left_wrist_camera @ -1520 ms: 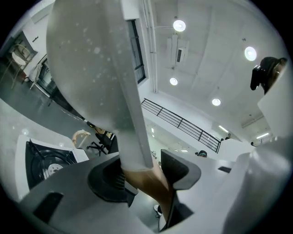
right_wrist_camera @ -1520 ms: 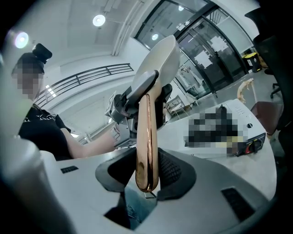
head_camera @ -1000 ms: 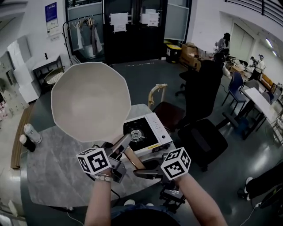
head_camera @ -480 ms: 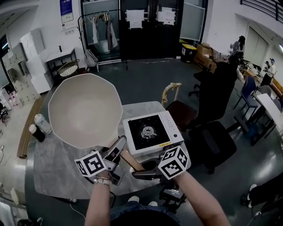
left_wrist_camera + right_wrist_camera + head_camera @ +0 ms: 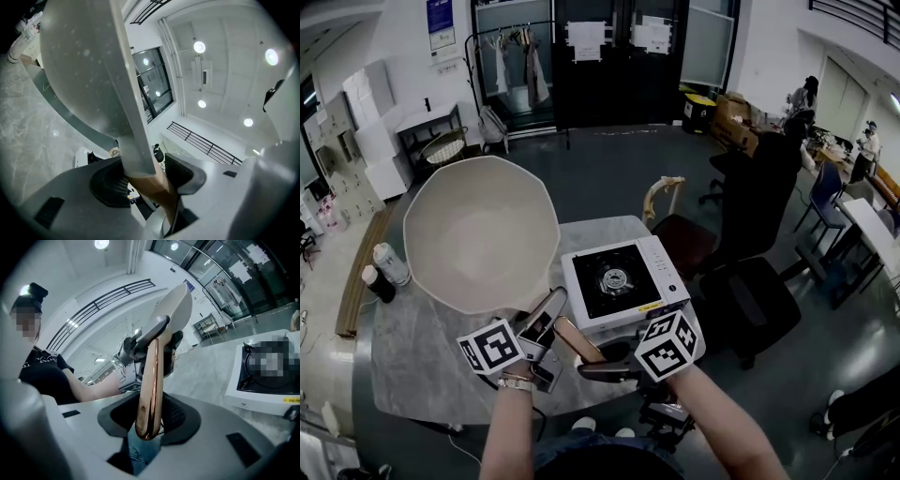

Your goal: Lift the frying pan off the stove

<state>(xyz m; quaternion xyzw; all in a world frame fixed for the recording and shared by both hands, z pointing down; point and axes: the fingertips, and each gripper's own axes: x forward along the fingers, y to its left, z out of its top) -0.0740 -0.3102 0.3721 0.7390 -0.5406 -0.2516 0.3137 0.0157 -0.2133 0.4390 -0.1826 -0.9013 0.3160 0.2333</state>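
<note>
The frying pan [image 5: 478, 234] is off the stove, held in the air and tipped so its pale inside faces me. Its grey neck and copper handle [image 5: 574, 339] run down toward me. My left gripper [image 5: 546, 323] is shut on the handle where the neck meets the copper [image 5: 140, 154]. My right gripper [image 5: 592, 367] is shut on the copper end [image 5: 151, 380]. The white portable stove [image 5: 623, 281] stands on the marble table [image 5: 422, 366], to the right of the pan, its burner bare. In the right gripper view the stove [image 5: 239, 394] is at the right edge.
Two bottles [image 5: 384, 267] stand at the table's left edge. A black office chair [image 5: 750, 234] and a wooden chair [image 5: 661, 197] are just beyond the table on the right. A coat rack and white shelves stand by the far wall.
Over the second the pan swung left, away from the stove, which now shows in full. Both grippers kept their hold on the handle. Little has moved in the last half second.
</note>
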